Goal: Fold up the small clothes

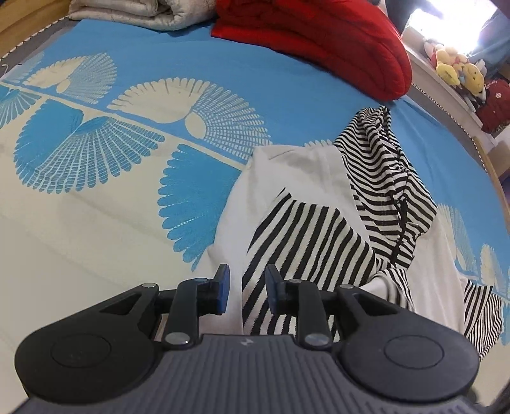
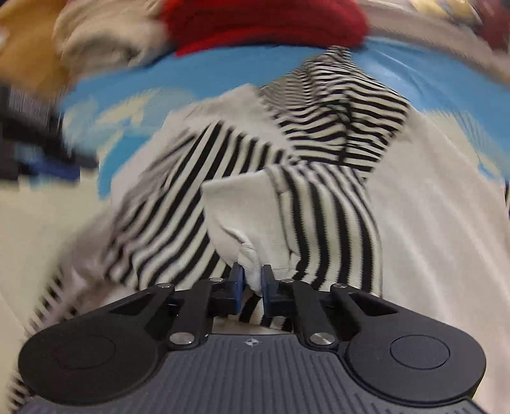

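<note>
A small white garment with black-and-white striped hood and panels [image 1: 334,203] lies crumpled on the bed. My left gripper [image 1: 245,291] is open just above its near white edge, with cloth showing between the blue pads but not pinched. In the right wrist view, which is motion-blurred, my right gripper [image 2: 251,285] is shut on a white fold of the same garment [image 2: 242,216] and holds it bunched over the striped part. The left gripper [image 2: 38,153] shows as a dark blur at the left edge.
The bed has a blue and cream fan-patterned cover [image 1: 134,133]. A red quilt [image 1: 325,44] and a beige folded blanket [image 1: 127,12] lie at its far end. Plush toys [image 1: 459,67] sit on a ledge at the far right.
</note>
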The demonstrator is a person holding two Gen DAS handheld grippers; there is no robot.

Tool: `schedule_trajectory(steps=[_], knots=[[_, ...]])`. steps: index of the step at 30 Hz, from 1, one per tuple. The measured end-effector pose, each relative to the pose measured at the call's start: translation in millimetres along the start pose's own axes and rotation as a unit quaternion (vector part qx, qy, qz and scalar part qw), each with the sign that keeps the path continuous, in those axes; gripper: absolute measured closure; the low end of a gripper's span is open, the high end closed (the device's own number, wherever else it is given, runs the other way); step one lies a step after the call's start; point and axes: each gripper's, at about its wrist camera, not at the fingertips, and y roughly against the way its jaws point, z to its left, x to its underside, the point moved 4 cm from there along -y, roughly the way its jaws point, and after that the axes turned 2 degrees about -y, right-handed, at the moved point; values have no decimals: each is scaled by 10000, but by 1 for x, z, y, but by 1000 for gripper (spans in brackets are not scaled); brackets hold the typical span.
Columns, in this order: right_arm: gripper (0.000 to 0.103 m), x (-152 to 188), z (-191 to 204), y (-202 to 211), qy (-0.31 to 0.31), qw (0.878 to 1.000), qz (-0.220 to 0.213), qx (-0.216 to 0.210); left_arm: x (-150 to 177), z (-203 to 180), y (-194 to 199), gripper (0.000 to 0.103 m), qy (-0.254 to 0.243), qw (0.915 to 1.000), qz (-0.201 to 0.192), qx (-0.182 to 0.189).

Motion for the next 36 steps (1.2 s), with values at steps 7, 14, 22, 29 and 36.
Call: schedule_trajectory(steps=[7,14,22,29,36], knots=[[93,-15,-76,68,-1562,9768,-1312,647,3,-2,-6,76,-6,9999,102,1],[94,32,-183,80,-3727,9154,-815,1284,22,-19,-27,75,-322,9985,438,71],[75,49,-193,64,-4032,9071,-289,1172,40,-19,-49,74,-674,9940,814,-273],[96,43,-196,68,-4084,9045,-387,1167,50,-48,-48,75,-1047,9904,899,80],[93,43,-206,66,-4028,9042,-145,1412,53,-62,-43,74,-1397,9870,795,23]])
